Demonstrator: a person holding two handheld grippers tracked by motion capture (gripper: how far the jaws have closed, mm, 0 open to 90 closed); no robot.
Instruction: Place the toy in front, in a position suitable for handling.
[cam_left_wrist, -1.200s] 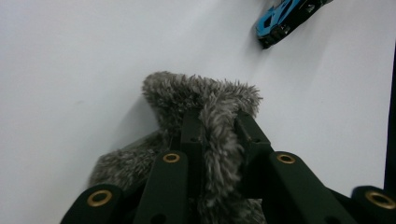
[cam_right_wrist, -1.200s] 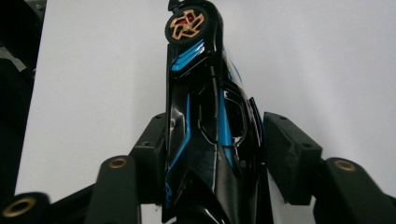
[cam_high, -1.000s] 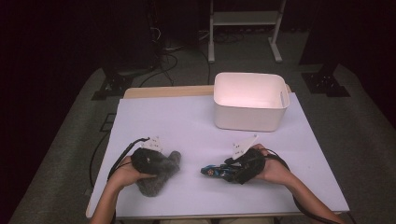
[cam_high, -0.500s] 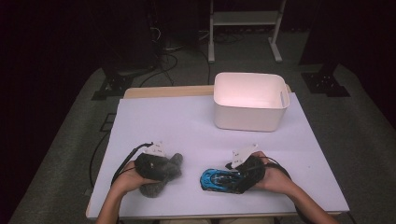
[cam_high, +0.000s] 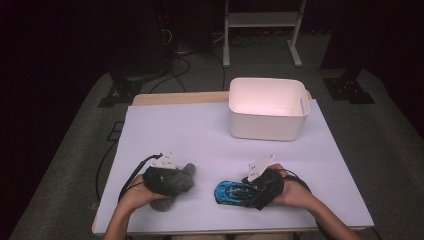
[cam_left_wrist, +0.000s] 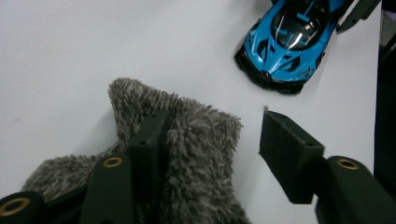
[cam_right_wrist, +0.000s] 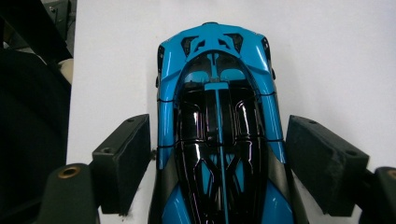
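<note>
A grey plush toy (cam_high: 186, 173) lies on the white table (cam_high: 200, 135) near its front left. My left gripper (cam_high: 180, 179) is over it. In the left gripper view the plush toy (cam_left_wrist: 196, 140) sits between the jaws of the left gripper (cam_left_wrist: 217, 128): one pad touches the fur and the other stands clear. These jaws have just been opening. A blue toy car (cam_high: 231, 191) rests on the table at front right. The right gripper (cam_right_wrist: 219, 140) straddles the car (cam_right_wrist: 219, 93) with a gap on each side, and its jaws have also just been opening.
A white plastic bin (cam_high: 267, 125) stands at the back right of the table. A wide stretch of bare tabletop lies between the bin and the hands. Dark floor, cables and a stand leg (cam_high: 226, 45) lie beyond the far edge.
Both grippers' jaws have spread apart. The plush toy and the blue car now lie loose on the table between them. Both hands have barely moved.
</note>
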